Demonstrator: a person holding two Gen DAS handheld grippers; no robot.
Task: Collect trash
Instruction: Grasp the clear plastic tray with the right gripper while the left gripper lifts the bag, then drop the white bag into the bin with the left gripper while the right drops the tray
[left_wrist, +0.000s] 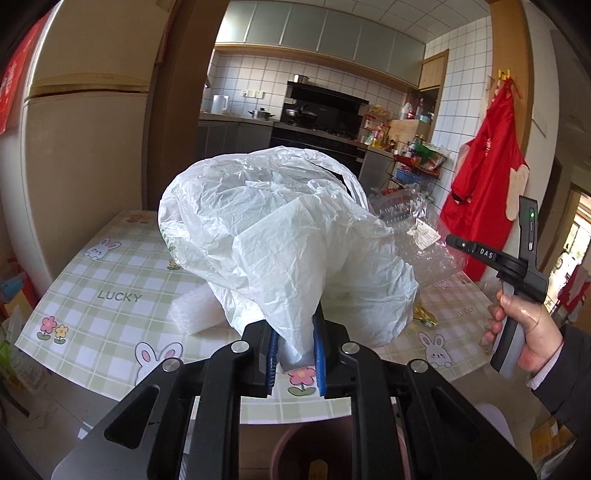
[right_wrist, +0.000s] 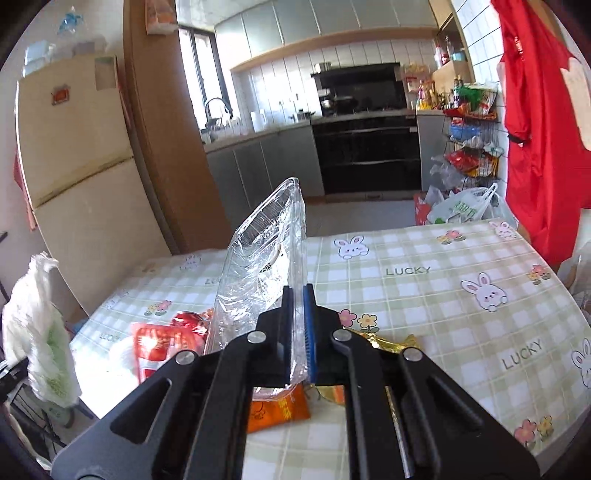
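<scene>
My left gripper (left_wrist: 295, 354) is shut on the gathered edge of a white plastic bag (left_wrist: 273, 229), which billows up above the table. My right gripper (right_wrist: 298, 332) is shut on a clear plastic tray (right_wrist: 262, 273), held on edge and lifted off the table. In the left wrist view that clear plastic tray (left_wrist: 417, 229) hangs just right of the bag, pinched by the right gripper (left_wrist: 448, 240), which a hand (left_wrist: 524, 328) holds. A red packet (right_wrist: 162, 343), an orange packet (right_wrist: 280, 410) and a gold wrapper (right_wrist: 384, 343) lie on the table under the right gripper.
A checked tablecloth (right_wrist: 424, 295) with rabbits covers the table. A white foam piece (left_wrist: 195, 310) lies under the bag. A brown bin (left_wrist: 306, 454) stands below the table's near edge. A fridge (left_wrist: 85, 158) stands left, a red apron (left_wrist: 484, 158) hangs right.
</scene>
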